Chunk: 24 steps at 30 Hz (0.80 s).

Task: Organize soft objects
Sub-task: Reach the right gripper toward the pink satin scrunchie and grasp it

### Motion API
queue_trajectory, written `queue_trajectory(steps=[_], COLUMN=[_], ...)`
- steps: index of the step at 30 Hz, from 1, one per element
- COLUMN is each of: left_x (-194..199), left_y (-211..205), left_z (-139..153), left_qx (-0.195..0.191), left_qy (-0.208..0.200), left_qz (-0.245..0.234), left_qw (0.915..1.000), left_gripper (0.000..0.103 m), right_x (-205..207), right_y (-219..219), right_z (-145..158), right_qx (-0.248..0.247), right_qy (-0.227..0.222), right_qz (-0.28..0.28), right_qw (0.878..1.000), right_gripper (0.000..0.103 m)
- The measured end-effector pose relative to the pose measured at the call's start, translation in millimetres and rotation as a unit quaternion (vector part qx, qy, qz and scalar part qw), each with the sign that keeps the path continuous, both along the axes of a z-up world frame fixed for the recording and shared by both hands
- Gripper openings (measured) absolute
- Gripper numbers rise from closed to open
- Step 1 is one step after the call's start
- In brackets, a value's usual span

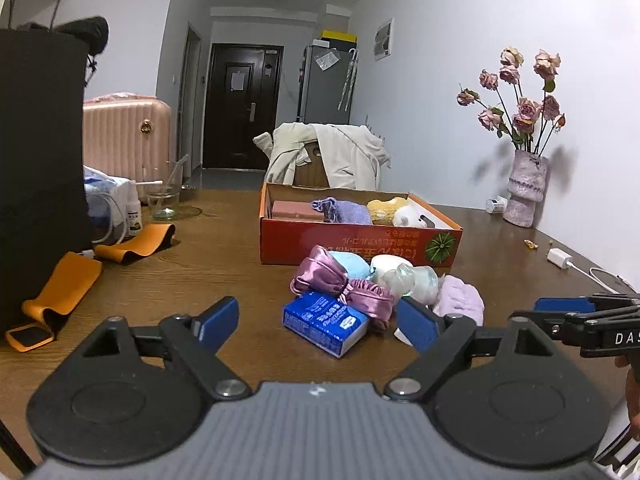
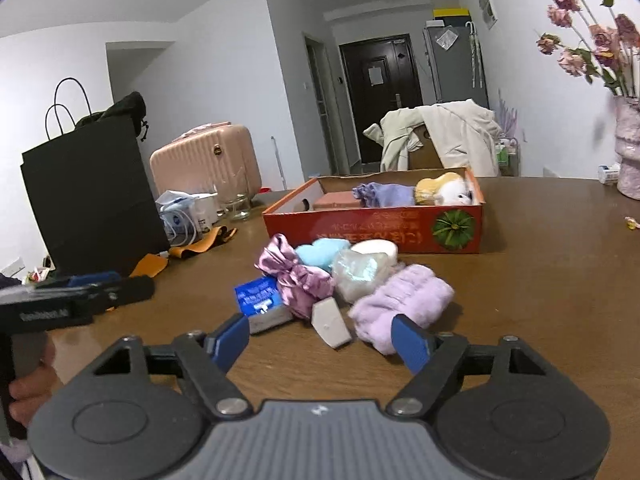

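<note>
Both tongs, left [image 1: 318, 322] and right [image 2: 320, 342], are spread and hold nothing, low over the counter [image 1: 200, 272]. The soft pile [image 1: 360, 284] lies just ahead of them, before the red box [image 1: 360, 240] holding more soft things.

Ahead of the tongs, a glossy mauve satin pouch [image 1: 320, 276] lies against a fluffy lilac fleece cloth [image 2: 404, 300] on the smooth brown wood-grain table [image 1: 224, 248]; beyond stands a matt red cardboard box [image 2: 376, 230] (printed), holding plush toys.
</note>
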<state>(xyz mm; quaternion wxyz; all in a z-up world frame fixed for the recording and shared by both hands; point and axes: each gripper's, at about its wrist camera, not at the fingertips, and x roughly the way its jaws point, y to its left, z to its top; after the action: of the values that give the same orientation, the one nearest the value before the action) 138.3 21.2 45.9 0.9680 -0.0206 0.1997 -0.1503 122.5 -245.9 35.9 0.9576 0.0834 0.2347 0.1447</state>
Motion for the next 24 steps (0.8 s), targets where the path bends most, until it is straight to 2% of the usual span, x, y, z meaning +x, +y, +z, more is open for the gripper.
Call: queue_trajectory(steps=[4,9,12,16,18,19,20,21,22,23,24], left_x=[37.1,108.9,147.8,191.3,207.4,209.6,209.2,207.2,205.2,202.0,197.1], left_y=[-2.7,-6.5,-10.1,-15.1,-16.7,-15.0,-13.0,-11.5,-10.2,-8.8,-8.8], left_z=[-4.6,-14.5,-21.4,-39.4,-49.9,-51.6,-51.0,-47.7,-43.9,-39.2,-32.9], left_qx=[-0.005,-0.020,-0.035,-0.053,-0.062,-0.070,-0.074,-0.078,-0.086,-0.095,-0.102], left_qy=[0.010,0.037,0.060,0.115,0.152,0.156,0.157,0.157,0.157,0.155,0.149], left_qz=[-0.003,-0.018,-0.035,-0.058,-0.070,-0.071,-0.076,-0.084,-0.089,-0.092,-0.095], left_qw=[0.9999,0.9989,0.9969,0.9903,0.9839,0.9827,0.9820,0.9810,0.9798,0.9790,0.9790], left_gripper=[0.070,0.068,0.068,0.068,0.055,0.054,0.046,0.039,0.036,0.024,0.023], right_x=[35.1,94.9,123.5,147.3,151.3,152.1,152.7,153.6,153.5,153.5,151.3], right_y=[18.5,48.6,64.1,75.9,78.4,79.1,79.5,79.6,80.0,81.2,82.5], right_z=[-2.1,-15.4,-25.3,-42.3,-48.0,-48.1,-47.0,-45.5,-44.0,-42.2,-38.8], right_qx=[0.011,-0.017,-0.041,-0.062,-0.063,-0.063,-0.063,-0.063,-0.067,-0.067,-0.069], right_qy=[0.016,0.031,0.036,0.053,0.053,0.052,0.052,0.052,0.054,0.058,0.056], right_qz=[0.020,0.015,0.007,0.008,0.012,0.014,0.017,0.020,0.023,0.031,0.036], right_qw=[1.000,0.999,0.998,0.997,0.997,0.997,0.997,0.996,0.996,0.996,0.995], right_gripper=[0.065,0.056,0.056,0.055,0.054,0.052,0.038,0.020,0.015,0.013,0.012])
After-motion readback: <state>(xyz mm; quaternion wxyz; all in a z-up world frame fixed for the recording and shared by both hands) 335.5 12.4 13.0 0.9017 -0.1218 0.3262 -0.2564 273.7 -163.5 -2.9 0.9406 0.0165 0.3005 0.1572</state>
